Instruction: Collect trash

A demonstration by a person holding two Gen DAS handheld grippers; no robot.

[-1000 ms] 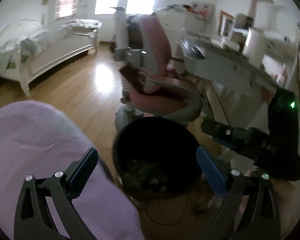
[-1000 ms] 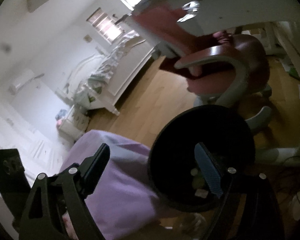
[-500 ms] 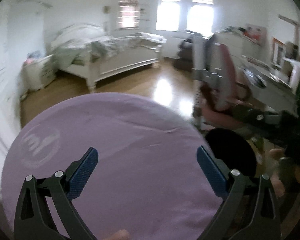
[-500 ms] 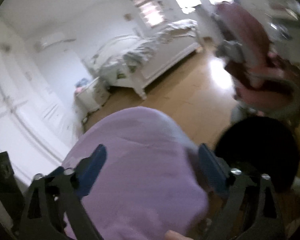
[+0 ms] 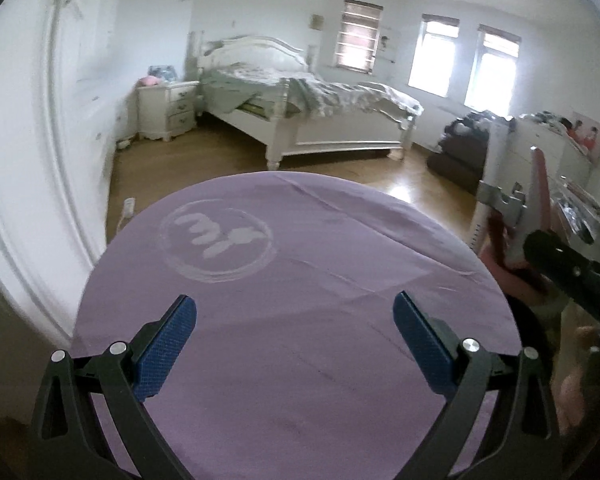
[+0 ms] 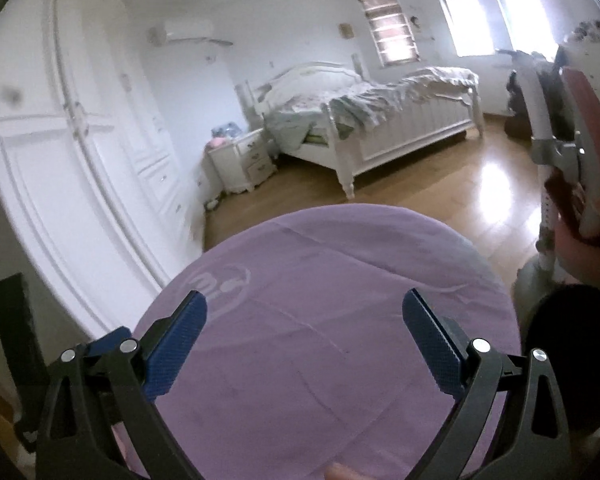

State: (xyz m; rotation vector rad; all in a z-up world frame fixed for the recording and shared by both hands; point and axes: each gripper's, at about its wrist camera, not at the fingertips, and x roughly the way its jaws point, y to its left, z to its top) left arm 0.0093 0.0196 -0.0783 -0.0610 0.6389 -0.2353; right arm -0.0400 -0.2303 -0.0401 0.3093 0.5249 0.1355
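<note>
Both the left gripper (image 5: 294, 330) and right gripper (image 6: 304, 328) hover over a purple cushion (image 5: 300, 300) (jaws wide, holding nothing).

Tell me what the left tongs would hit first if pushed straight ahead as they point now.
Most likely the purple cushion: it fills the view between and beyond the open left tongs. The bed lies far behind. How near the cushion is, the fisheye does not settle.
</note>
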